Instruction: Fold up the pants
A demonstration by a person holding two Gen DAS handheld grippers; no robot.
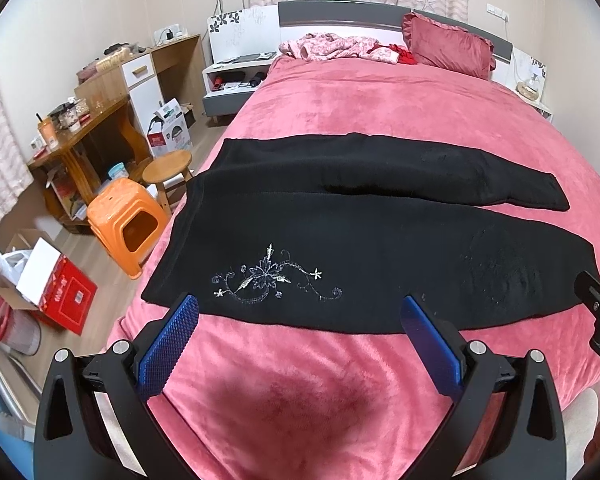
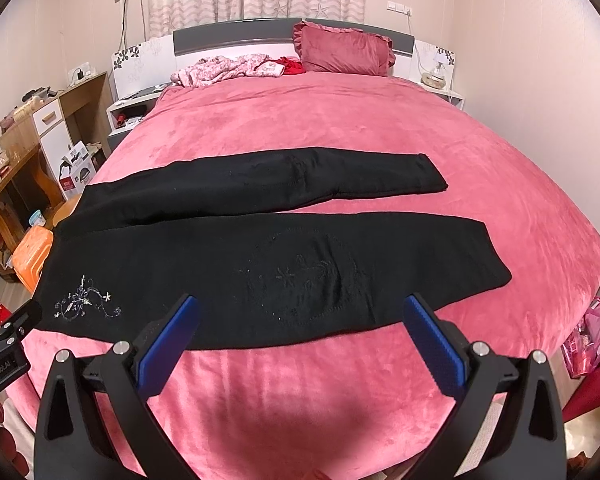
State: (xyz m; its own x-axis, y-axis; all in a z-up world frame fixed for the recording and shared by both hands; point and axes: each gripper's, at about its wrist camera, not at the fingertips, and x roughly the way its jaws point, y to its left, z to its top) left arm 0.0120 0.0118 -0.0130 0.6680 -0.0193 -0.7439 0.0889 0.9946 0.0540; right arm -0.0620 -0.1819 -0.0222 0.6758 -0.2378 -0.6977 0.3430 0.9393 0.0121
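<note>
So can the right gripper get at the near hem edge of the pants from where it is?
Probably yes. The right gripper is open, holds nothing, and faces the near edge of the black pants, spread flat on the pink bedspread. Nothing lies between its fingers and that edge.

A: Pants (image 2: 260,264)?
B: Flat across the bed (image 2: 340,120), waist left, legs right, one behind the other.
A: Pillow (image 2: 344,52)?
B: At the headboard, crumpled clothes (image 2: 228,68) to its left.
</note>
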